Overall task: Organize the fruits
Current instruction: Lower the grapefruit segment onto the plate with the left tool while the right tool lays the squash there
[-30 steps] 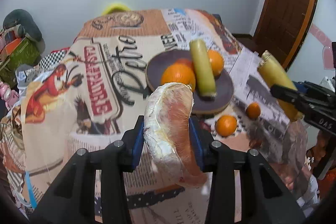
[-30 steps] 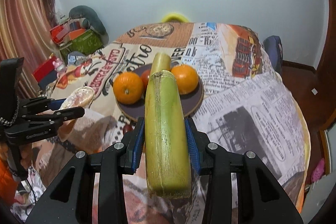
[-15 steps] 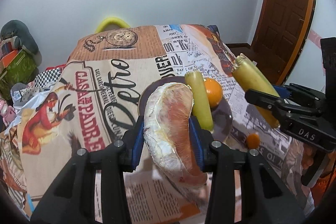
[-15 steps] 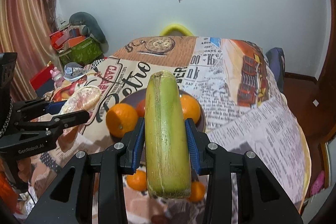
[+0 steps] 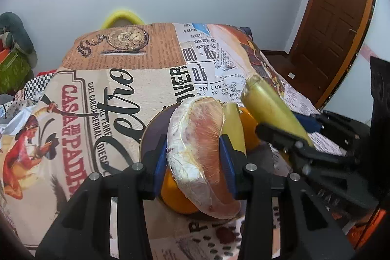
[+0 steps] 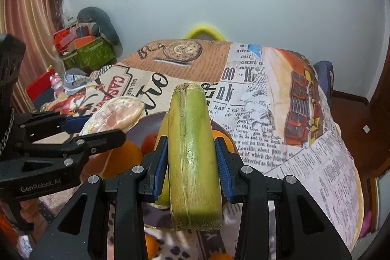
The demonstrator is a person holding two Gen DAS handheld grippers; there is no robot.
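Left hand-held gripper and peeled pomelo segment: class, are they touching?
Touching. The left wrist view shows both blue pads of the left hand-held gripper pressed against the sides of the peeled pomelo segment, no gap.

The tablecloth [image 5: 136,94] has brown, cream and red vintage newspaper prints, the plate [image 5: 152,130] is dark purple, the pomelo segment [image 5: 202,148] pink with white pith, the cane piece [image 6: 192,150] yellow-green, the oranges [image 6: 121,157] bright orange.
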